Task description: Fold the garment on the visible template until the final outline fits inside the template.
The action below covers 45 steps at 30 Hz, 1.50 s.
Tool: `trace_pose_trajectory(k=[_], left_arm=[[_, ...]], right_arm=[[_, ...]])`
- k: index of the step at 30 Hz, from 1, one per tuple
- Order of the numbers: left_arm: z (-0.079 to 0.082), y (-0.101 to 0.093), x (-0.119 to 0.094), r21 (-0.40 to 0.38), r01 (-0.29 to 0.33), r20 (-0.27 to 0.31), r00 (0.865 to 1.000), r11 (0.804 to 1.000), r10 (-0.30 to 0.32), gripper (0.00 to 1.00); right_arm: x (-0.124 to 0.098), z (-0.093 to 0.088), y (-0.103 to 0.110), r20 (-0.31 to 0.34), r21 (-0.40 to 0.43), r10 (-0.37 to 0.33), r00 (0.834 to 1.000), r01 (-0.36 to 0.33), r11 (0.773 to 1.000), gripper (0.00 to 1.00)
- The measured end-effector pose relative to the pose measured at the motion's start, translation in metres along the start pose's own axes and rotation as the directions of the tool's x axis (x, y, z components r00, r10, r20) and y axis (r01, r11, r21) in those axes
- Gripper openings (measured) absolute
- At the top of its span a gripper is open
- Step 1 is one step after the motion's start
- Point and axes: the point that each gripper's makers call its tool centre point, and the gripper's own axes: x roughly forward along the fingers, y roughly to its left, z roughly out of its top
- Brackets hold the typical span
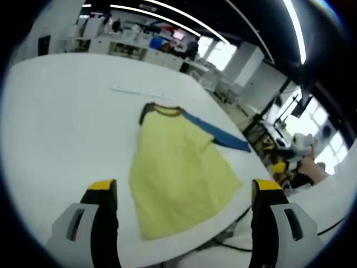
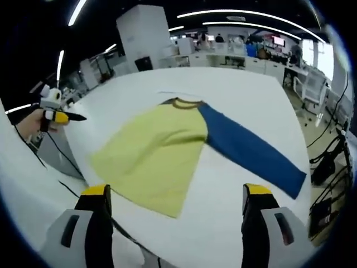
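One garment (image 1: 178,167) lies flat on the white surface (image 1: 61,111): a yellow shirt with a dark collar (image 1: 162,110) and one blue sleeve (image 1: 220,133) stretched out to the side. In the left gripper view the left gripper (image 1: 184,195) hangs above the near hem, its two jaws spread wide and holding nothing. In the right gripper view the same shirt (image 2: 162,151) lies ahead, the sleeve (image 2: 251,151) reaching right; the right gripper (image 2: 177,196) is likewise spread apart and empty. A hand (image 2: 42,120) shows at the far left.

White desks (image 1: 139,47) and ceiling light strips (image 2: 245,12) line the background.
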Motion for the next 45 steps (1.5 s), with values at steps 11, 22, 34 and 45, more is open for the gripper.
trace_pose_trajectory(k=[11,22,34,45], left_arm=[[0.0,0.0,-0.001,0.006,0.0,-0.004,1.0,1.0,0.0,0.96],[-0.003,-0.002,0.001,0.006,0.002,-0.009,1.0,1.0,-0.002,0.96],[-0.006,-0.002,0.0,0.004,-0.003,-0.017,1.0,1.0,0.003,0.96],[-0.007,-0.004,0.003,0.008,-0.005,-0.029,1.0,1.0,0.005,0.96]], right_arm=[[0.002,-0.007,0.011,-0.015,0.012,0.044,0.999,-0.044,0.999,1.0],[0.001,-0.01,0.011,-0.021,0.011,0.045,0.999,-0.044,0.999,0.95],[0.002,-0.013,0.012,-0.029,0.017,0.053,0.998,-0.052,0.999,0.9],[0.005,-0.02,0.012,-0.036,0.034,0.058,0.998,-0.057,0.998,0.82]])
